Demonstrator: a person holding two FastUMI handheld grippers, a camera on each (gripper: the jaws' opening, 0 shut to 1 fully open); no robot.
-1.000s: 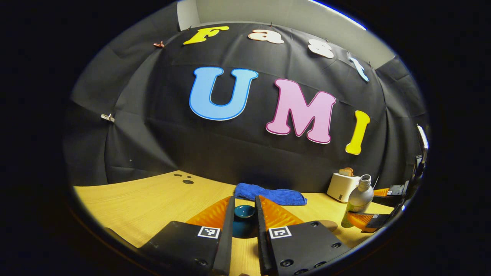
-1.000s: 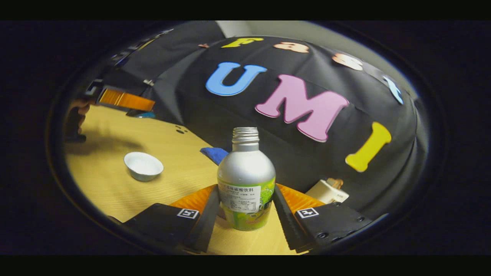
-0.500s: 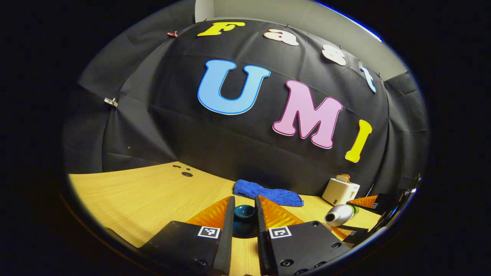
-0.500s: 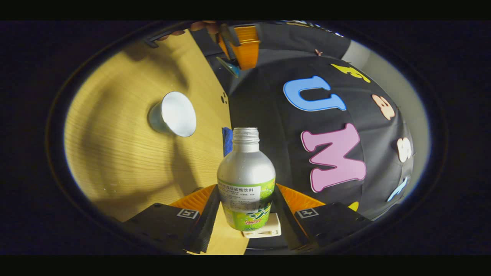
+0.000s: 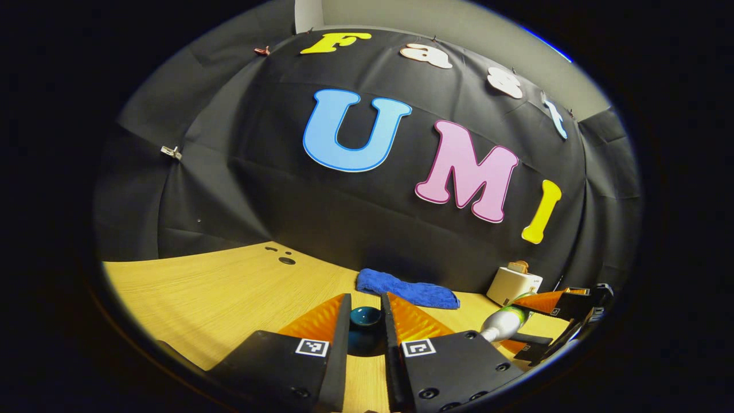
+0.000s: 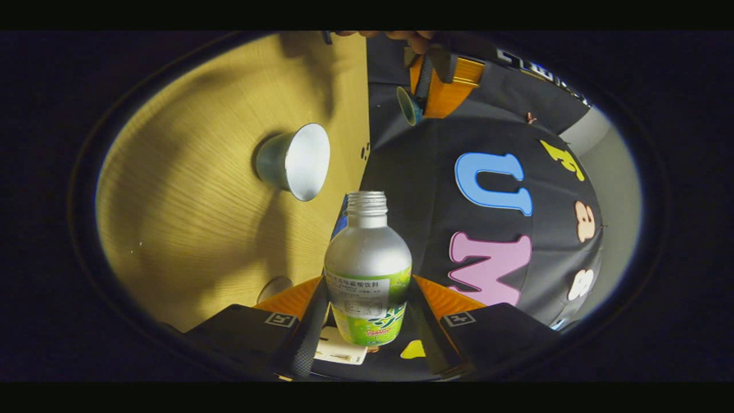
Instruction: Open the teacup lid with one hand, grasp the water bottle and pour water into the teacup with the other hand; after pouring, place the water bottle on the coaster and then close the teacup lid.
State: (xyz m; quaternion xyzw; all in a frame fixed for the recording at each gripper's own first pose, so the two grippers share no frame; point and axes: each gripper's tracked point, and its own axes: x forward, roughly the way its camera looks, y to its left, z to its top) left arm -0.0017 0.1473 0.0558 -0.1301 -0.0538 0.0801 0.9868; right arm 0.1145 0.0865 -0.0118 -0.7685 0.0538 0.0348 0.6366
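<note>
In the left gripper view my left gripper (image 5: 366,296) is shut on the small teal teacup lid (image 5: 366,317), held above the wooden table (image 5: 218,287). At the far right of that view the right gripper (image 5: 559,321) holds the silver-and-green water bottle (image 5: 503,324) tipped, mouth pointing down-left. In the right gripper view, which is rolled sideways, my right gripper (image 6: 368,280) is shut on the capless bottle (image 6: 367,258). The open teacup (image 6: 295,162), white inside, stands on the table beyond the bottle's mouth. A round coaster (image 6: 275,287) shows beside the fingers. No water stream is visible.
A blue cloth (image 5: 407,289) lies by the back wall, with a white toaster (image 5: 513,285) to its right. In the right gripper view the left gripper (image 6: 427,86), with the lid (image 6: 408,106), shows at the top, a person's hand (image 6: 401,35) behind it.
The right gripper has rolled over with the bottle, taking it from upright to steeply tipped with its mouth toward the teacup. The left gripper still holds the lid, almost unmoved.
</note>
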